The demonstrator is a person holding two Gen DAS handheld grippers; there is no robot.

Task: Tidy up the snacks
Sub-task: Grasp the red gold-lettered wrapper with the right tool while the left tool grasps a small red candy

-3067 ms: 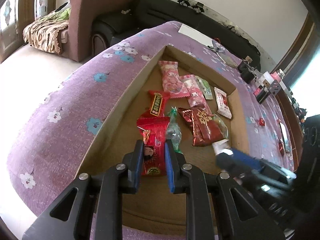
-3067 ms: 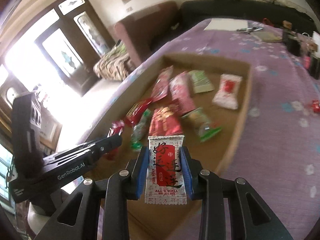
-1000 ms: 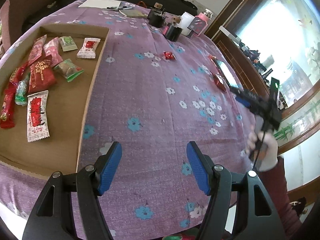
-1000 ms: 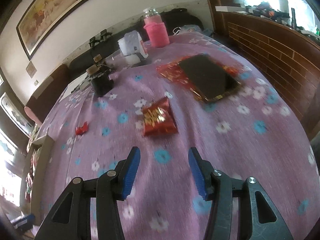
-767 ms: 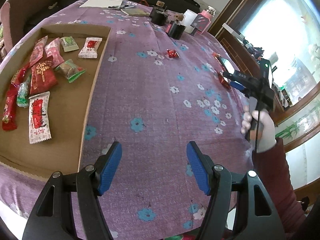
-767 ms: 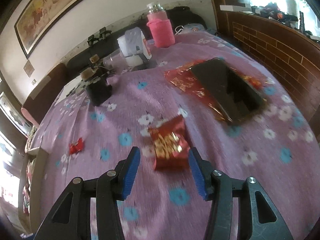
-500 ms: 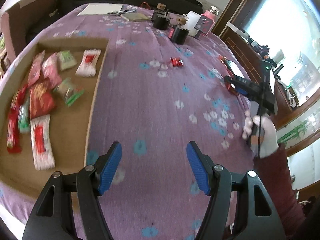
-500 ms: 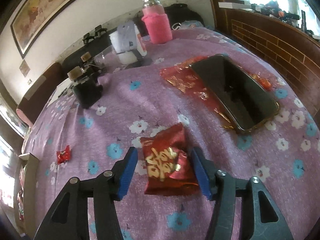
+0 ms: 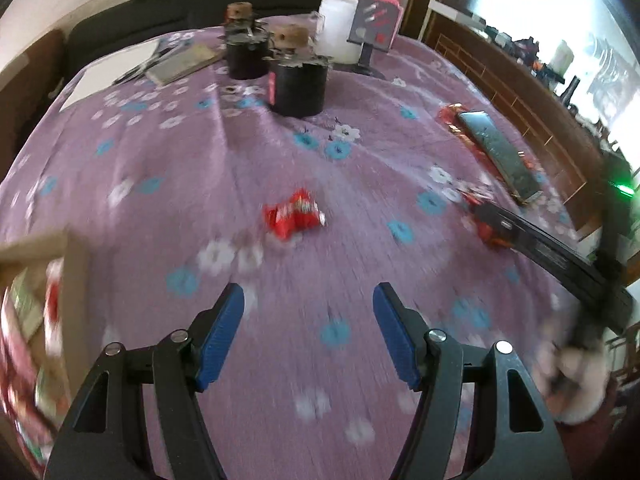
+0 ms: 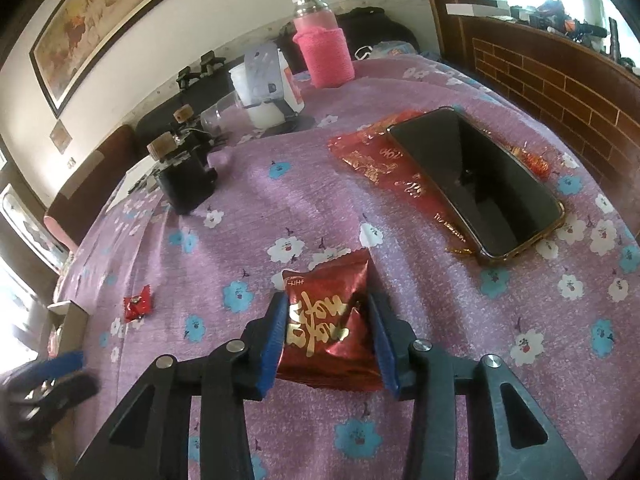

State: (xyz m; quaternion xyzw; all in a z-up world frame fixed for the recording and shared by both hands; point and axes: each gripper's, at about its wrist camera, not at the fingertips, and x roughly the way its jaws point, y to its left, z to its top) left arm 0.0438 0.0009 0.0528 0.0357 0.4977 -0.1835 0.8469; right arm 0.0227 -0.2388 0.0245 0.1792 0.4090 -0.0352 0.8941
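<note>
Closing right gripper [image 10: 326, 336] jaws around red snack packet [image 10: 330, 328] lying on purple tablecloth [image 10: 280, 200], pads against packet sides. Left gripper [image 9: 308, 332] open, empty; small red candy [image 9: 294, 216] ahead, near cardboard tray [image 9: 74, 264].

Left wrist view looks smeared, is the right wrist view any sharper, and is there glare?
Left wrist view: motion blur, worst at the cardboard tray; window blown out. Right wrist view: sharp on the red snack bag; only the left gripper at the edge is blurred.
</note>
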